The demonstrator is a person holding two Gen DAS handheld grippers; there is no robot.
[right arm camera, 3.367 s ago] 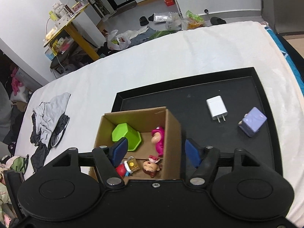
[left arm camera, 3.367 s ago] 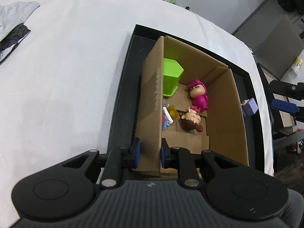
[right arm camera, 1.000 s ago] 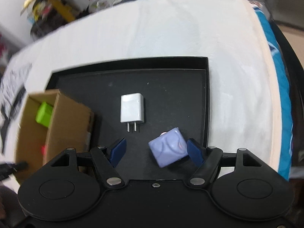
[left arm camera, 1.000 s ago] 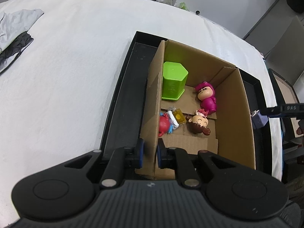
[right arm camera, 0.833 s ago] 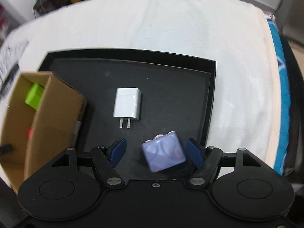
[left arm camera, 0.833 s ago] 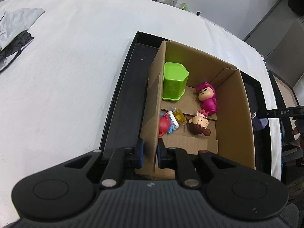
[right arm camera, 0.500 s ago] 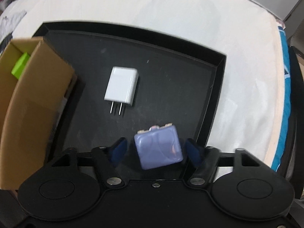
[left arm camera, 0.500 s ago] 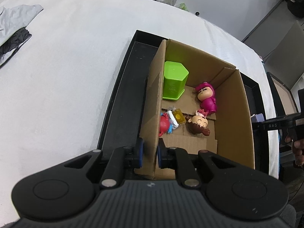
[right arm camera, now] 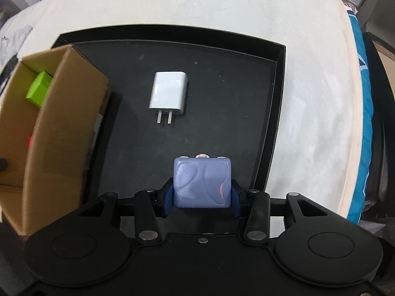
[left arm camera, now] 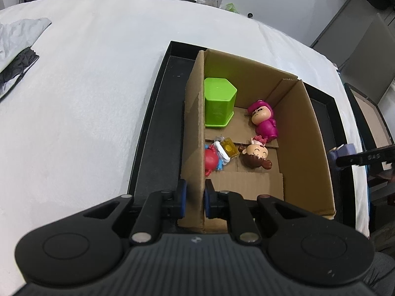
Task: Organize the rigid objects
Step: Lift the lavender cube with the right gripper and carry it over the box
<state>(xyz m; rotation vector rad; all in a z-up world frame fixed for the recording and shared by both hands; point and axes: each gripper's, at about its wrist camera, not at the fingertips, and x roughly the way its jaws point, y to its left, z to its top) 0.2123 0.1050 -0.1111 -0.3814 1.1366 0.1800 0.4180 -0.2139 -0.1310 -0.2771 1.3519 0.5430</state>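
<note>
My left gripper (left arm camera: 193, 201) is shut on the near left wall of an open cardboard box (left arm camera: 195, 133) that stands on a black tray (left arm camera: 158, 128). In the box lie a green hexagonal cup (left arm camera: 218, 104), a magenta figurine (left arm camera: 264, 120), a brown-haired figurine (left arm camera: 255, 155) and a red and blue toy with a yellow piece (left arm camera: 218, 155). My right gripper (right arm camera: 201, 198) is shut on a lavender cube toy (right arm camera: 202, 182) at the tray's near edge. A white charger plug (right arm camera: 169, 96) lies on the tray (right arm camera: 222, 93) beyond it.
The tray sits on a white cloth surface (left arm camera: 74, 93). Grey and black clothing (left arm camera: 14, 49) lies at the far left. The box (right arm camera: 54, 128) stands left of the charger in the right wrist view. A blue-edged mattress side (right arm camera: 365, 113) runs along the right.
My right gripper swung from above the box to the tray's right part, closed in around the lavender cube and shut on it. My left gripper kept its hold on the box wall.
</note>
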